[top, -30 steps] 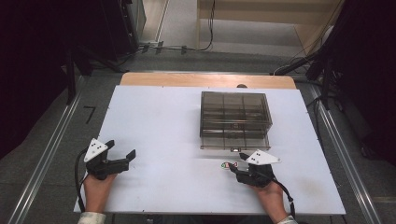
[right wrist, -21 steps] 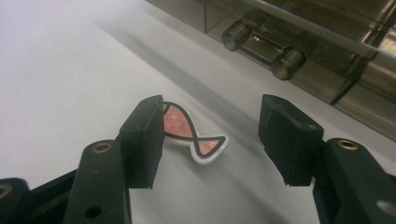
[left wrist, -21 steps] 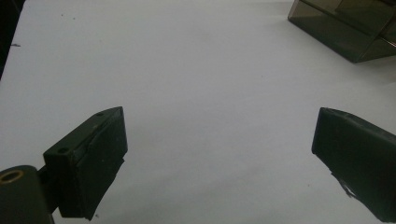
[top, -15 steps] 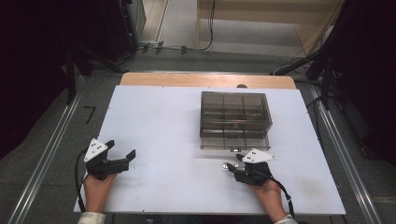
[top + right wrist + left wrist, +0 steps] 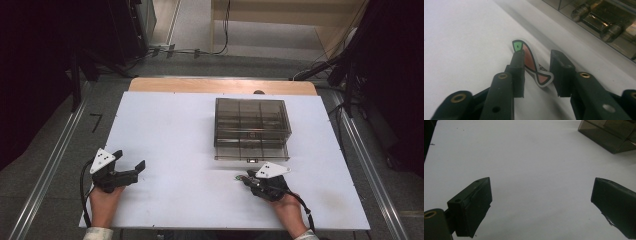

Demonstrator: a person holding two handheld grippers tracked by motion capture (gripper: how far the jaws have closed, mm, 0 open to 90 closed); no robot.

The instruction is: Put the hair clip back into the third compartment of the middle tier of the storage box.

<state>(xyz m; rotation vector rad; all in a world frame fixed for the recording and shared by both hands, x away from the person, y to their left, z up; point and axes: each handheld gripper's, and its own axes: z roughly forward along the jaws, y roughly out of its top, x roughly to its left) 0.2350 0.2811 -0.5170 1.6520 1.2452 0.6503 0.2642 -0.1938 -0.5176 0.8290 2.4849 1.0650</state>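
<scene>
A small flat fish-shaped piece [image 5: 531, 61], pink with a green head and a white edge, lies on the white table [image 5: 170, 130]. It lies between the jaws of my right gripper [image 5: 537, 57], which have just been closing. The left jaw overlaps the piece's side, and a gap remains at the other jaw. In the high view the right gripper [image 5: 246, 179] rests low at the front right, just in front of the box, with the fish piece [image 5: 240, 177] at its tips. My left gripper [image 5: 131, 159] sits at the front left, open wide and with nothing between its fingers [image 5: 477, 200].
A smoked transparent compartment box [image 5: 251, 122] stands right of centre, with small parts inside; its corner [image 5: 609, 135] lies far ahead of the left gripper, and its wall [image 5: 599, 17] is close beyond the right gripper. A wooden strip [image 5: 220, 86] runs along the table's far edge.
The right gripper's jaws have drawn closer together around the fish piece. Both hands have stayed where they were, and the left gripper's jaws are unchanged.
</scene>
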